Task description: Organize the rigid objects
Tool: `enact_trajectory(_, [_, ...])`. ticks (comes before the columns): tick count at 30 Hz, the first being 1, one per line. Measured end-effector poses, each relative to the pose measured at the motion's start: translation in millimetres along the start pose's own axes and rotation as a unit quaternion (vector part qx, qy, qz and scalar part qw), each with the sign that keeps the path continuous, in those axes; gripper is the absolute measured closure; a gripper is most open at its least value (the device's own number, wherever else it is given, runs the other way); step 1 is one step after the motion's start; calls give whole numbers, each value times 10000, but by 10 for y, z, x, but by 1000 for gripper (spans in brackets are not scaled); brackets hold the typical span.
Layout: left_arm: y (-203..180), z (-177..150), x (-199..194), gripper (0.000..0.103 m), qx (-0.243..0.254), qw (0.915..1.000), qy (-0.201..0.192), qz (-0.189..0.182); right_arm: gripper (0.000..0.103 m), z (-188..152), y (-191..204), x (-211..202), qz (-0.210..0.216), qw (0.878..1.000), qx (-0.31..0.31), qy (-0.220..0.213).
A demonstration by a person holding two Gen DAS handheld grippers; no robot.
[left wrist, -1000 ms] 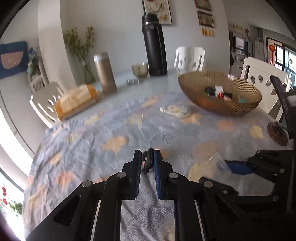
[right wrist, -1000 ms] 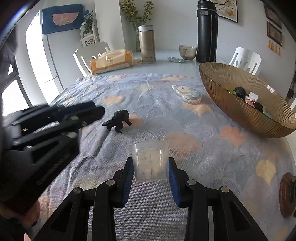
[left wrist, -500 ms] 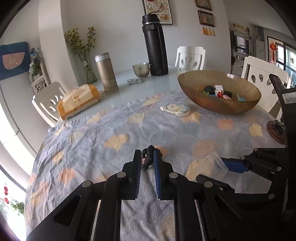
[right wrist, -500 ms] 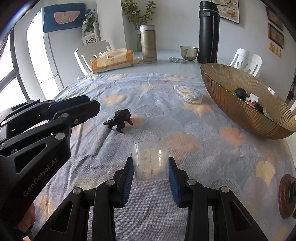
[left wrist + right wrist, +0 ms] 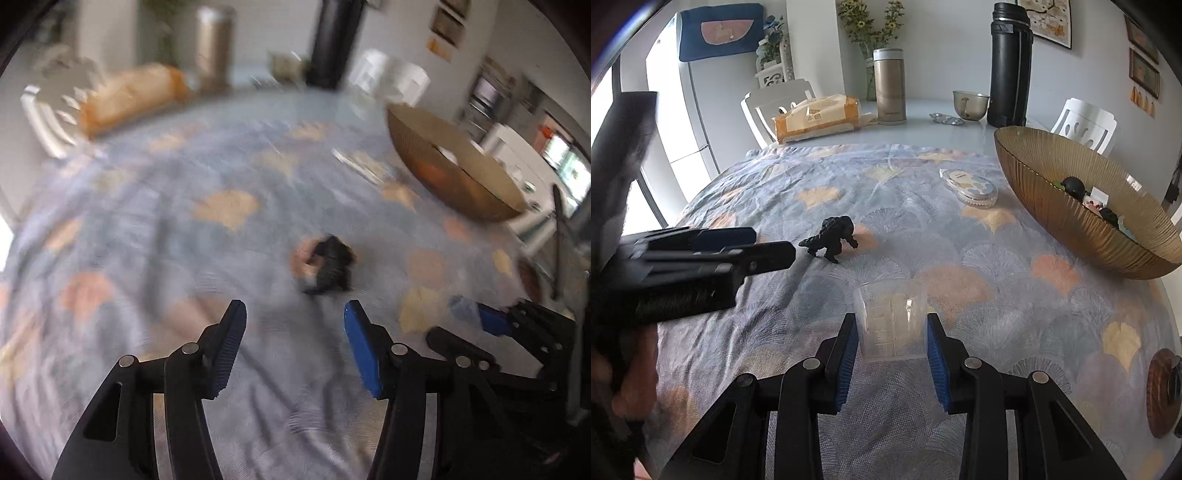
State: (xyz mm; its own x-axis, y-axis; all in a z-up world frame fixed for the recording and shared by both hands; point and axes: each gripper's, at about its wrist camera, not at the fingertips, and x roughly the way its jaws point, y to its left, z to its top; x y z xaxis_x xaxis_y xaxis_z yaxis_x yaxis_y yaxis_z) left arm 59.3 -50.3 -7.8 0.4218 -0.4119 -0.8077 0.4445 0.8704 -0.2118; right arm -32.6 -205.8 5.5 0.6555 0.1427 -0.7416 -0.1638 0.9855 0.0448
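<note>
Gripping clear plastic measuring cup [image 5: 892,325], frame centre: right tongs [image 5: 891,345] | left tongs [image 5: 291,332] released | next: small black dinosaur figurine [image 5: 833,236].

Left gripper [image 5: 293,314] gapes wide, empty; right gripper [image 5: 891,328] is clamped, fingers level.

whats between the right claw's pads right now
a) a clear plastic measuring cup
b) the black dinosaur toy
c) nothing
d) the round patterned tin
a: the right claw has its blue pads against both sides of the clear measuring cup, while the dinosaur toy stands apart on the tablecloth.
</note>
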Motion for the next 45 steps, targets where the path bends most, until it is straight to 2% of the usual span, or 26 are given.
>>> enact_trajectory(1, [-9,39,46,50,15,9998,58,-190,68,2,-16,1,8,10000,9,-4])
enact_trajectory(2, [-36,74,81,50,28,9999,46,-108,68,2,-22,1,18,10000,23,-8])
enact_trajectory(5, [-257,171,240,50,427,9967,-94,679,68,3,-47,-2,47,10000,77,-9])
enact_trajectory(6, [-298,193,282,51,493,9958,-103,767,68,1,-51,-1,52,9999,90,-6])
enact_trajectory(7, [-350,207,326,53,545,9948,-109,849,68,1,-46,-4,51,9999,91,-5])
enact_trajectory(8, [-410,211,372,65,609,9938,-107,920,68,3,-43,-5,51,10000,85,-3])
enact_trajectory(9, [-440,221,388,71,645,9940,-121,880,68,3,-40,-6,47,10000,75,-1])
enact_trajectory(16, [-497,201,305,72,814,9927,-324,829,68,4,-1,-19,-60,10000,-26,-52])
enact_trajectory(21, [-603,183,134,72,985,9901,-547,838,68,1,5,-162,-134,9992,-24,-379])
enact_trajectory(29, [-832,173,-115,72,1394,9830,-911,776,68,-45,-317,-495,52,9949,726,-698])
enact_trajectory(33, [-1006,301,-312,72,1502,9811,-1125,466,68,91,-479,-854,-156,9907,851,-1049])
enact_trajectory(36, [-1190,523,-545,72,1667,9753,-1427,242,68,243,-612,-1129,-309,9855,948,-1374])
enact_trajectory(39, [-1304,813,-693,72,1620,9739,-1547,-354,68,462,-787,-1412,-457,9784,1088,-1696])
enact_trajectory(42, [-1292,1128,-618,72,1270,9754,-1391,-1146,68,632,-926,-1508,-748,9730,1244,-1795])
enact_trajectory(45, [-1343,1363,-400,72,1070,9765,-1357,-1290,68,788,-1104,-1458,-1039,9685,1463,-1725])
